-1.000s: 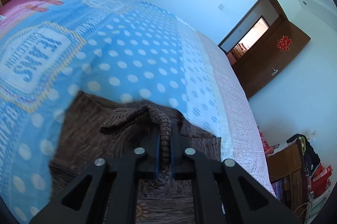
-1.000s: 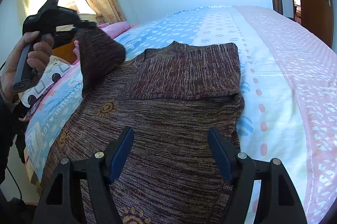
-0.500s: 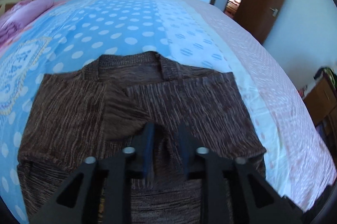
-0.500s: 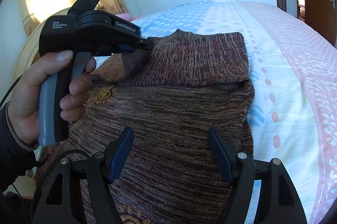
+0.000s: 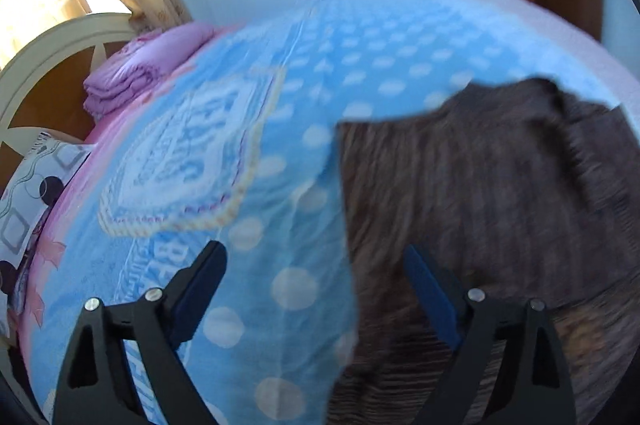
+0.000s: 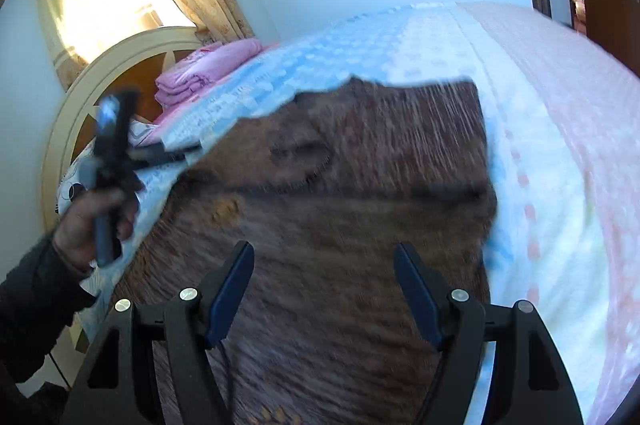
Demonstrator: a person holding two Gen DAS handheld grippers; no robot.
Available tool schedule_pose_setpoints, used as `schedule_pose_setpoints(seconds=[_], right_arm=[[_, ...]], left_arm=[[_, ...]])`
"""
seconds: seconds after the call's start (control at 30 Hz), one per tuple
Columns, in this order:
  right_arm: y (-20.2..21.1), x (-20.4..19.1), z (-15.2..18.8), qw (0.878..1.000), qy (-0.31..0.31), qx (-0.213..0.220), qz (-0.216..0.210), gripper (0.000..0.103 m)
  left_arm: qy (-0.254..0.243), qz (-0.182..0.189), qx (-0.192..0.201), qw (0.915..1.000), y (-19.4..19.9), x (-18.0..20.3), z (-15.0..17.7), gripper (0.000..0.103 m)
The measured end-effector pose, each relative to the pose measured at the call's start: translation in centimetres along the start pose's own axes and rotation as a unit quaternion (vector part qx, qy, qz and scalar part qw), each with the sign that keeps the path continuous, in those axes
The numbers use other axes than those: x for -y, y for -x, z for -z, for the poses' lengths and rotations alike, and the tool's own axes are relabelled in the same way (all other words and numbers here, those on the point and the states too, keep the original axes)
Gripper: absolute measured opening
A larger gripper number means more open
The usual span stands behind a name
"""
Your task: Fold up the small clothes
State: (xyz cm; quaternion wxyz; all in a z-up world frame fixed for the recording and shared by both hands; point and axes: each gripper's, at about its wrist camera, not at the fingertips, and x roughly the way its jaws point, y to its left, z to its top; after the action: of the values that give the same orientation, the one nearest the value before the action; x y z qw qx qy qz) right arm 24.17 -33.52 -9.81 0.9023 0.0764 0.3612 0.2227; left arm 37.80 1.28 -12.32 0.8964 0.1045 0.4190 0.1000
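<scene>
Brown knit sweater flat on dotted blue bedspread, sleeves folded in, both grippers' jaws wide, empty.

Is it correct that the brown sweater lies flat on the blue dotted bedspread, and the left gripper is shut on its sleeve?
Not quite. The brown sweater does lie on the blue dotted bedspread, but the left gripper is not shut on the sleeve. Its jaws have just been opening and stand wide apart with nothing between them, as the left wrist view shows.
</scene>
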Motion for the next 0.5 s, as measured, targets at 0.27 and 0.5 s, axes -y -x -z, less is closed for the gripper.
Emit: schedule_pose_setpoints(seconds=[0.27,0.5], right_arm=[[-8.5,-5.6,-7.2,0.997,0.06,-0.049,0.022,0.073],[-16.8,-5.0,-9.8,0.983,0.059,-0.09,0.15,0.073]], left_arm=[[0.017,-0.015,0.004,0.9997,-0.5,0.0,2.3,0.103],[0.053,0.018,-0.011,0.9984,-1.6,-1.1,2.4,0.103]])
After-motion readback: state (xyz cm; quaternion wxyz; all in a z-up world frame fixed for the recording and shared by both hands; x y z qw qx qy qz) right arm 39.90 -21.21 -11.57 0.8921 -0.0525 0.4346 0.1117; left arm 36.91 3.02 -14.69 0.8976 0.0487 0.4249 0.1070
